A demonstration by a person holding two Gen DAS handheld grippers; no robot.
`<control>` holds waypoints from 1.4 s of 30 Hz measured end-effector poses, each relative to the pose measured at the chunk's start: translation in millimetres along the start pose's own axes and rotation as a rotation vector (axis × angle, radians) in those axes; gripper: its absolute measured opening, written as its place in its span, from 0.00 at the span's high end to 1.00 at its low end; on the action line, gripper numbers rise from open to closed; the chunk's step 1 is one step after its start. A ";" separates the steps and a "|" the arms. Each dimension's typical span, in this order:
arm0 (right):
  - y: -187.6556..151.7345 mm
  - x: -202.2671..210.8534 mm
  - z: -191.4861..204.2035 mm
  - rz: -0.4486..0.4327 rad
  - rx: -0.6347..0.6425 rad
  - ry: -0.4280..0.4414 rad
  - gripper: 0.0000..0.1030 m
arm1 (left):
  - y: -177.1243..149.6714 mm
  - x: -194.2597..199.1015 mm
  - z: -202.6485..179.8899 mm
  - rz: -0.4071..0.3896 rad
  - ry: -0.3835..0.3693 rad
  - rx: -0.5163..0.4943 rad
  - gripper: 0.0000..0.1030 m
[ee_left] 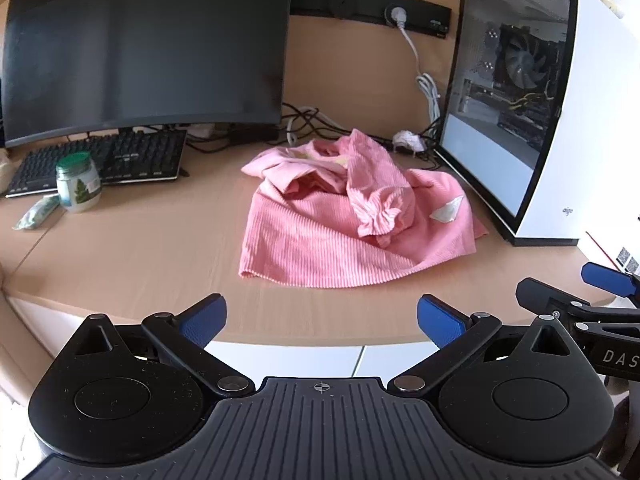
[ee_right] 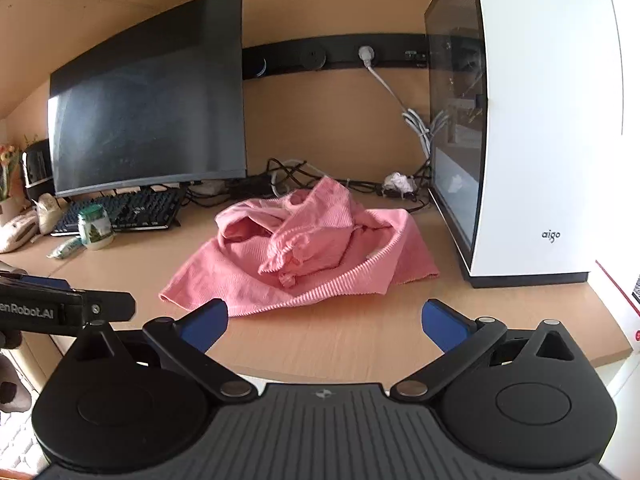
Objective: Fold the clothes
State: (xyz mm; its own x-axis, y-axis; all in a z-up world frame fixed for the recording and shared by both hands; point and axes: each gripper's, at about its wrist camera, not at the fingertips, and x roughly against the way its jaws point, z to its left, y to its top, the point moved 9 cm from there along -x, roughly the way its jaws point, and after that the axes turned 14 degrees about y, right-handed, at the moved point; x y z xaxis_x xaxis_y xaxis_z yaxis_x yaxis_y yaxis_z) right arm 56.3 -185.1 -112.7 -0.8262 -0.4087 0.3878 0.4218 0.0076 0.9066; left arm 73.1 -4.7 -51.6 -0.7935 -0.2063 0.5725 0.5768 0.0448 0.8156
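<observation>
The black left gripper (ee_left: 321, 322) and black right gripper (ee_right: 325, 325), blue-padded, are held spread wide and empty at the near edge of the light wooden desk (ee_left: 140, 248), apparently poised toward the crumpled pink ribbed garment (ee_left: 352, 216), heaped unfolded mid-desk, left of the white computer case (ee_left: 568, 128).

1. The pink garment (ee_left: 320, 236) is showing a ribbed, matt knitted cloth.
2. The surface (ee_left: 140, 248) is looking like smooth, pale wood grain.
3. The monitor (ee_left: 148, 48) screen is appearing dark and slightly glossy.
4. The fingers (ee_left: 202, 322) are carrying blue textured pads.
</observation>
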 end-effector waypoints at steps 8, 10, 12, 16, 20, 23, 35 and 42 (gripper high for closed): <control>-6.6 -7.4 0.0 0.044 -0.045 -0.002 0.00 | -5.6 -7.6 3.0 0.027 -0.008 -0.009 0.00; -6.9 -9.8 -0.8 0.055 -0.049 0.000 0.00 | -6.7 -12.4 3.9 0.033 -0.012 -0.011 0.00; -6.7 -11.8 -2.7 0.064 -0.056 0.001 0.00 | -7.2 -17.7 3.5 0.037 -0.014 -0.013 0.00; -6.5 -11.9 -1.9 0.064 -0.057 -0.003 0.00 | -5.1 -14.8 0.9 0.043 -0.005 -0.023 0.00; -5.9 -11.8 -0.7 0.063 -0.052 -0.009 0.00 | -4.8 -15.4 2.1 0.047 -0.001 -0.026 0.00; -6.2 -13.0 -1.3 0.068 -0.051 -0.011 0.00 | -5.4 -15.9 4.2 0.051 0.004 -0.026 0.00; -10.2 -13.1 2.3 0.073 -0.074 0.009 0.00 | -10.2 -15.2 4.8 0.069 0.011 -0.032 0.00; -12.1 -12.3 0.3 0.076 -0.093 0.008 0.00 | -13.0 -14.5 3.6 0.077 0.014 -0.037 0.00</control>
State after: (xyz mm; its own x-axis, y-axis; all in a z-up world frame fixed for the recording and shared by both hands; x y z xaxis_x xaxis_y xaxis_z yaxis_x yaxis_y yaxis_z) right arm 61.3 -179.9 -128.4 -0.7878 -0.4172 0.4531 0.5160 -0.0453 0.8554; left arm 76.5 1.3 -70.1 -0.7442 -0.2172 0.6317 0.6426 0.0252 0.7658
